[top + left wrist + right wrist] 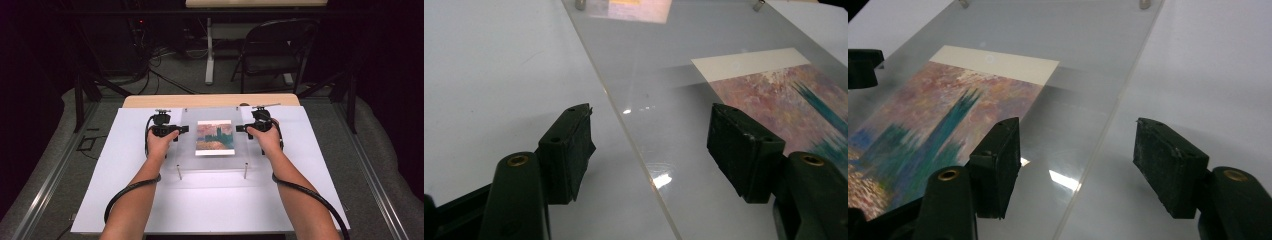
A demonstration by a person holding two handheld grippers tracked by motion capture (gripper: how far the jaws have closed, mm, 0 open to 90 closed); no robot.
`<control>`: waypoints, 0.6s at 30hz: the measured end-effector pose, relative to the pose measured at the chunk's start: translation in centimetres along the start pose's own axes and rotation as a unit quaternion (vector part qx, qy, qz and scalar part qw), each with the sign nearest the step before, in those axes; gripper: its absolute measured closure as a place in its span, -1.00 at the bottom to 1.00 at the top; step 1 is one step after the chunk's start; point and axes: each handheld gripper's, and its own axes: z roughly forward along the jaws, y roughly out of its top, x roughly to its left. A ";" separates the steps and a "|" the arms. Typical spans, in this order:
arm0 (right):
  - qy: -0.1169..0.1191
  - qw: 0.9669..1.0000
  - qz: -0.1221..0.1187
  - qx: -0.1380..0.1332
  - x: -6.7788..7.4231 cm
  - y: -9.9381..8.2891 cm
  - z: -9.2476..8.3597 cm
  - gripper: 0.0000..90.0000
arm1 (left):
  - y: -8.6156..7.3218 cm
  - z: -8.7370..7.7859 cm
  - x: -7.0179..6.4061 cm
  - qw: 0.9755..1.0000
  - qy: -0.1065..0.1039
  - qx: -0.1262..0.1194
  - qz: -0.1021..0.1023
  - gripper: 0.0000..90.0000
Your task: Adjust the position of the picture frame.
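Observation:
A clear acrylic sheet (215,162) lies flat on a white board, over a colourful painted print (215,137). My left gripper (186,129) is at the sheet's left edge and my right gripper (239,128) at its right edge, each pointing inward. In the left gripper view the left gripper (651,117) is open, one jaw over the sheet (664,50) and one over the board, with the print (784,95) beyond. The right gripper (1078,127) straddles the other edge of the sheet (1073,40) the same way, open, beside the print (948,110). Nothing is gripped.
The white board (125,175) covers a wooden table (210,100). Two short metal pins (178,171) stand at the sheet's near corners. A folding chair (275,50) and floor cables sit beyond the table. Black cables trail from both grippers along the forearms.

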 end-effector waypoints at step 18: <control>0.018 1.000 0.024 0.006 0.6 0.2 1.3 -0.34 | -0.3 0.6 -0.3 0.998 -0.045 0.015 -0.029 -0.31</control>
